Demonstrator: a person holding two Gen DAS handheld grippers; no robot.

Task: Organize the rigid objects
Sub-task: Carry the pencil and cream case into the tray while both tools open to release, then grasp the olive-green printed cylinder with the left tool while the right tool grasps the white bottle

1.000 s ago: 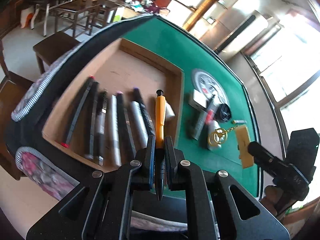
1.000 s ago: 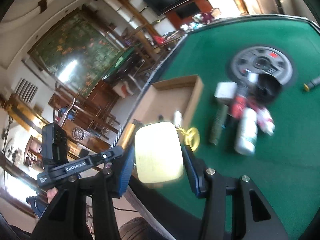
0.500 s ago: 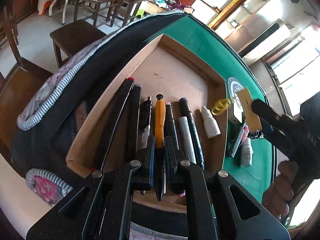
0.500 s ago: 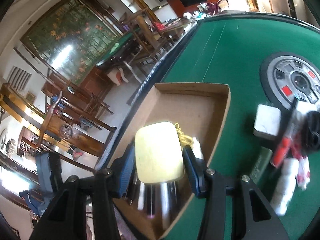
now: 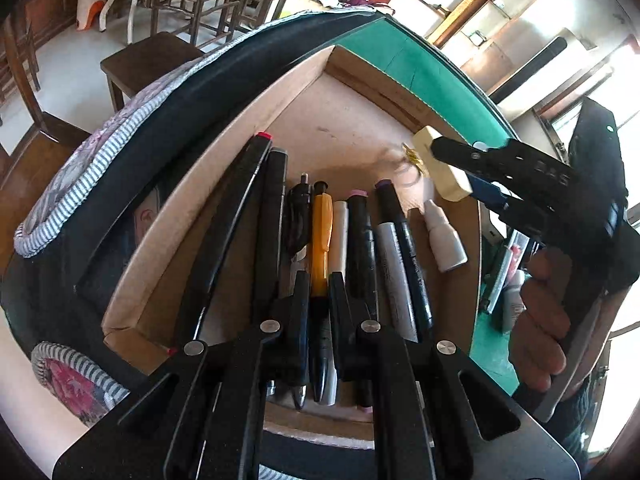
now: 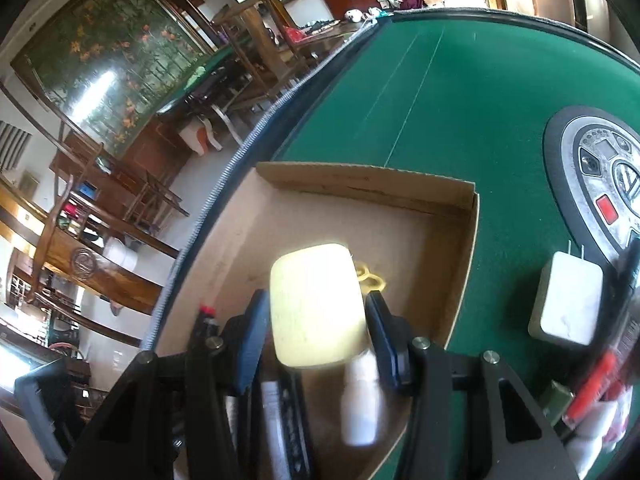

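A cardboard box [image 5: 240, 128] on the green table holds a row of several pens and markers. My left gripper [image 5: 319, 280] is shut on an orange pen [image 5: 321, 232] and holds it low among the row. My right gripper [image 6: 316, 312] is shut on a pale yellow block [image 6: 316, 304] with a gold key ring [image 6: 370, 276] and hangs over the box [image 6: 360, 184]. The block also shows in the left wrist view [image 5: 442, 168], above a small white bottle [image 5: 444, 240] inside the box.
On the green felt [image 6: 440, 100] to the right of the box lie a white charger [image 6: 566, 304], a round grey dial [image 6: 600, 176] and a heap of small items [image 6: 596, 392]. Chairs [image 5: 176, 4] stand beyond the table's padded rim.
My left gripper has carried the orange pen over and down into the row in the box. My right gripper has lifted the yellow block from the table to over the box.
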